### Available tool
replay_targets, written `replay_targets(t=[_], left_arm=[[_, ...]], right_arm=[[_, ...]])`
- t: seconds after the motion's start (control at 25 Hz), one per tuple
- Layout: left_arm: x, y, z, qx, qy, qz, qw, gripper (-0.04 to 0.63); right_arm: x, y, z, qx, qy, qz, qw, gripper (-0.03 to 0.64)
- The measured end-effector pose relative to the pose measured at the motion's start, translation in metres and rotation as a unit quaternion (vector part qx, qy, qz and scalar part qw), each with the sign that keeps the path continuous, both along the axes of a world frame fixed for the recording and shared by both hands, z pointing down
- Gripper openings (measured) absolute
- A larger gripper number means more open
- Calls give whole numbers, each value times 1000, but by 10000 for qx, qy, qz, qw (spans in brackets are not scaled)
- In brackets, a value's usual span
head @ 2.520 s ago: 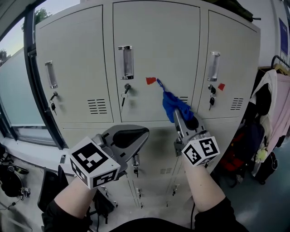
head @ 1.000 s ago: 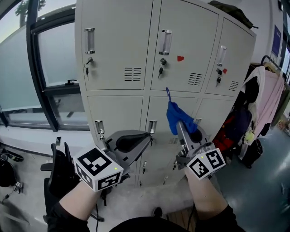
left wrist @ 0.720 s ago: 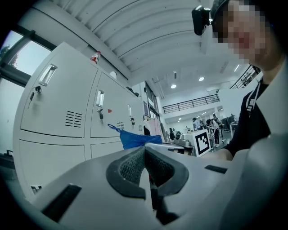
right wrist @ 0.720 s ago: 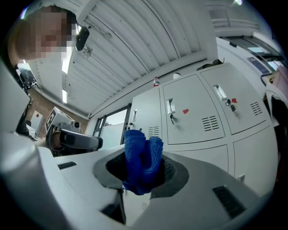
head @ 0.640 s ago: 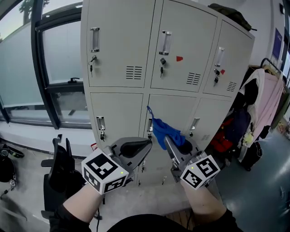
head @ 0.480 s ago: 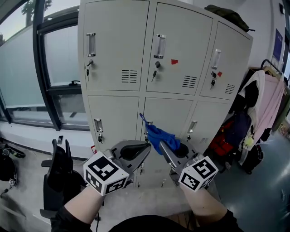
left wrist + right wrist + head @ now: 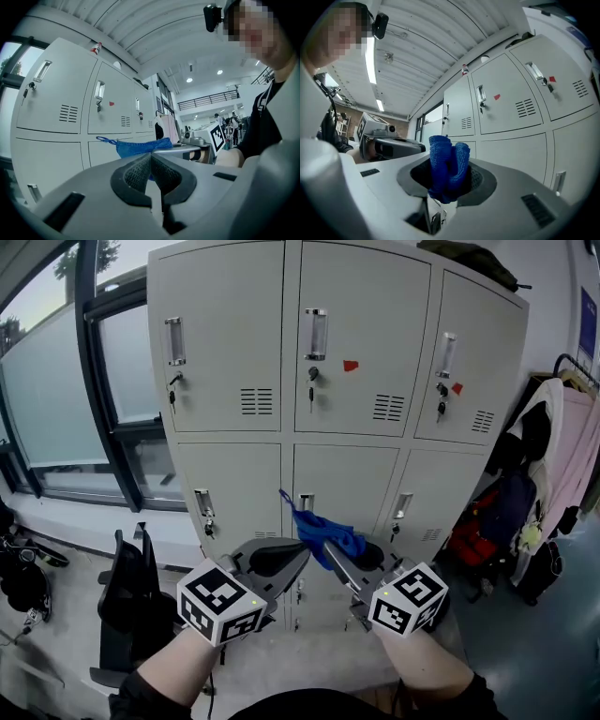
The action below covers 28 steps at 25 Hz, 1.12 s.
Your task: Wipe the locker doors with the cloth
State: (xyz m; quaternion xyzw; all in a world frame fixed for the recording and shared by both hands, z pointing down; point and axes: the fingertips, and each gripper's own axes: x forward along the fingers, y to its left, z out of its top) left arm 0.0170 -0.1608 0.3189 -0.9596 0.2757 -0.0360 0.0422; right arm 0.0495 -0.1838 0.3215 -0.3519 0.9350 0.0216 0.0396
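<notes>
1. The locker doors (image 7: 337, 352) are showing no contact; the wiping is probably still waiting to be done.
2. The left tool (image 7: 298, 557) is hanging clenched and empty; the right tool (image 7: 330, 547) is grasping the cloth (image 7: 317, 527).
3. The cloth is hovering before the lower middle door (image 7: 342, 474), apart from it, its long axis pointing up-left from the jaws.

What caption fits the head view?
The right gripper holds a blue cloth before the lockers; the left gripper is shut.

Crumpled blue cloth (image 7: 323, 532) pinched in right gripper (image 7: 330, 553), beige locker doors (image 7: 333, 479) shut
</notes>
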Motion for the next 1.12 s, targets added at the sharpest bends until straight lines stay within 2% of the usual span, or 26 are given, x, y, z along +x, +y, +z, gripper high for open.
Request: replay_targets(t=[0.56, 1.12], left_arm=[[0, 4, -8, 47, 104, -25, 9999, 8], [3, 12, -12, 89, 40, 17, 10000, 8]], right_arm=[[-3, 2, -8, 36, 90, -111, 9999, 103], [-4, 9, -12, 49, -17, -102, 9999, 103]])
